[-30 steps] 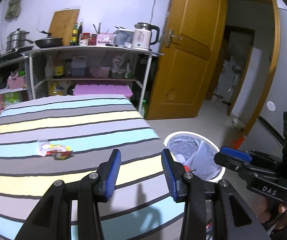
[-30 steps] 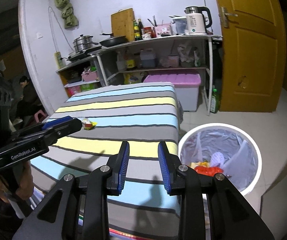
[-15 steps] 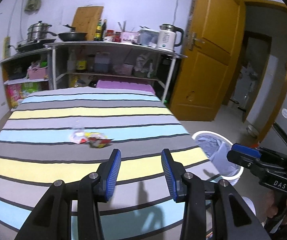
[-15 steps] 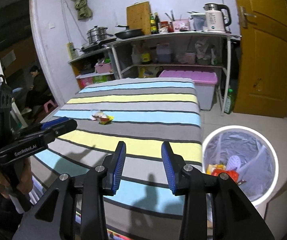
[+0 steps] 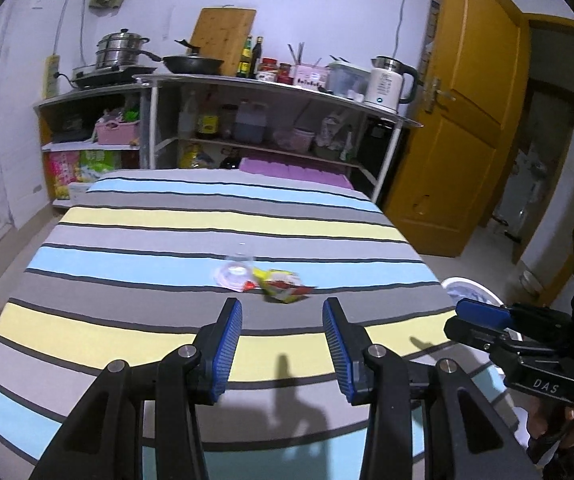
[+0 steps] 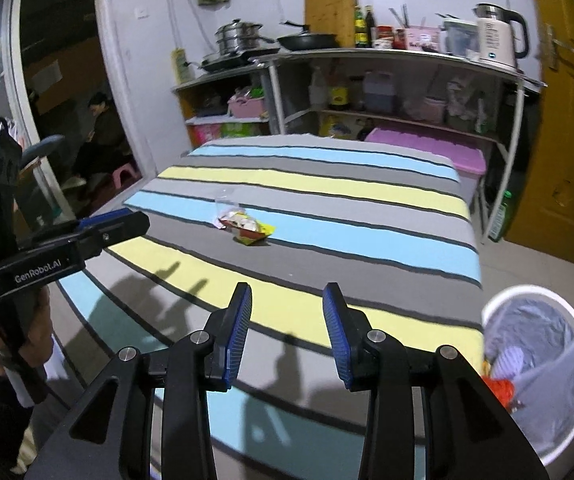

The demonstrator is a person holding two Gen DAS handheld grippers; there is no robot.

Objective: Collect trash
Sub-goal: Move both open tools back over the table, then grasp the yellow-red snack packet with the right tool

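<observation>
A small heap of trash lies mid-table on the striped cloth: a yellow and red wrapper (image 5: 285, 286) (image 6: 253, 232) and a clear plastic cup (image 5: 234, 272) (image 6: 226, 205) beside it. My left gripper (image 5: 283, 320) is open and empty, hovering just short of the heap. My right gripper (image 6: 287, 312) is open and empty, over the table's near part, farther from the heap. A white trash bin (image 6: 543, 372) with a grey liner stands on the floor right of the table and holds some trash. Its rim shows in the left wrist view (image 5: 467, 284).
The striped table (image 5: 207, 220) fills the middle. Behind it stand metal shelves (image 5: 271, 120) with pots, bottles and a kettle, and a pink box (image 6: 427, 148) below. A yellow door (image 5: 467, 120) is at the right. A person sits in the doorway at left (image 6: 99, 136).
Both grippers have swung left from the bin toward the table. The trash heap now sits nearly centred ahead of the left gripper. Both stay open.
</observation>
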